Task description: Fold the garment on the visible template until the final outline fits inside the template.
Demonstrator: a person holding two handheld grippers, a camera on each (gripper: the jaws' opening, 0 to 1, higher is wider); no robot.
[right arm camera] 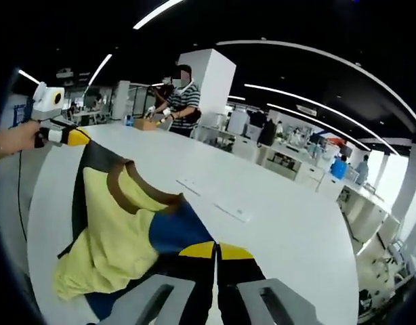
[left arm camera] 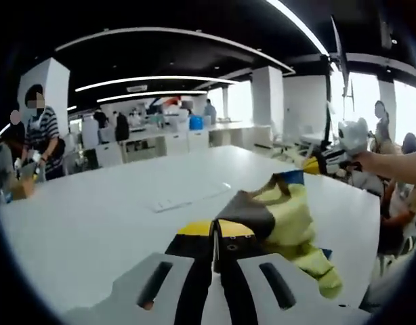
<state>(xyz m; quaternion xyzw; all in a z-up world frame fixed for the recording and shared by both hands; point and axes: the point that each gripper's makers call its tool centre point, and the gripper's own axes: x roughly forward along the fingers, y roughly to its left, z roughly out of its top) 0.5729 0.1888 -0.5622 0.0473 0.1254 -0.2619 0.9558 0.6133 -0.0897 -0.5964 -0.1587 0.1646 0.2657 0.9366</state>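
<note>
A yellow garment [left arm camera: 293, 217] with a brown collar and a blue patch hangs stretched between both grippers above the white table [left arm camera: 93, 217]. My left gripper [left arm camera: 215, 233] is shut on a dark edge of it, close to the lens. At the right of that view, my right gripper [left arm camera: 328, 162], held by a hand, pinches the far corner. In the right gripper view, the garment [right arm camera: 113, 230] runs from my shut right gripper [right arm camera: 215, 252] leftward to the left gripper [right arm camera: 69, 137]. Thin flat white strips [right arm camera: 215, 200] lie on the table [right arm camera: 296, 230].
A person in a striped shirt [left arm camera: 42, 135] works at the table's far end, beside a small box [right arm camera: 146, 124]. Another person [left arm camera: 384, 122] stands at the right. Desks, white pillars and bright windows fill the background. The table's right edge [left arm camera: 370, 203] lies close to the garment.
</note>
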